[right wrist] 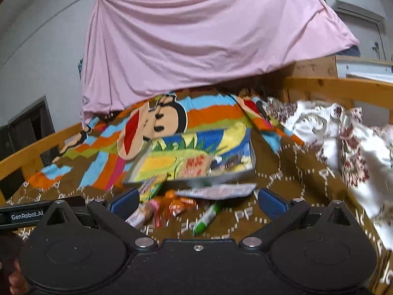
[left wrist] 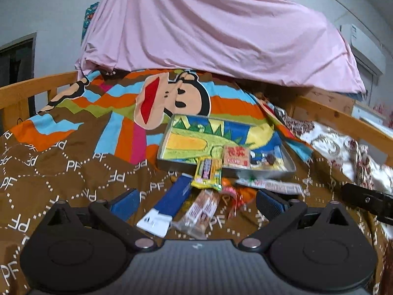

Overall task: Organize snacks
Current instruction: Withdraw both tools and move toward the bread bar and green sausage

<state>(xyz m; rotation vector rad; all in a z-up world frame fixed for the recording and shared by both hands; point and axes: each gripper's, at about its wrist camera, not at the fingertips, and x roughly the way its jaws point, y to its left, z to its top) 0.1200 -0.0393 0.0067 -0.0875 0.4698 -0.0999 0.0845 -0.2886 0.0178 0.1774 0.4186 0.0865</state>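
Left claw [left wrist: 196, 202] wide open, empty | right claw [right wrist: 196, 202] same | I see snacks [left wrist: 207, 174] heaped on quilt [left wrist: 73, 172] before tray [left wrist: 169, 145] | risk: soft quilt lets wrappers slide, pinching two.

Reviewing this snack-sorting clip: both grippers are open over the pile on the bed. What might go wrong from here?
1. The loose snacks lie overlapping: the yellow packet leans on the tray rim and sits close to the blue-and-white packet, so the left gripper may pinch two at once.
2. The tray sits on a soft, rumpled quilt; pressing nearby could tip it.
3. The green pen lies among the snacks, so the right gripper might grab it instead.
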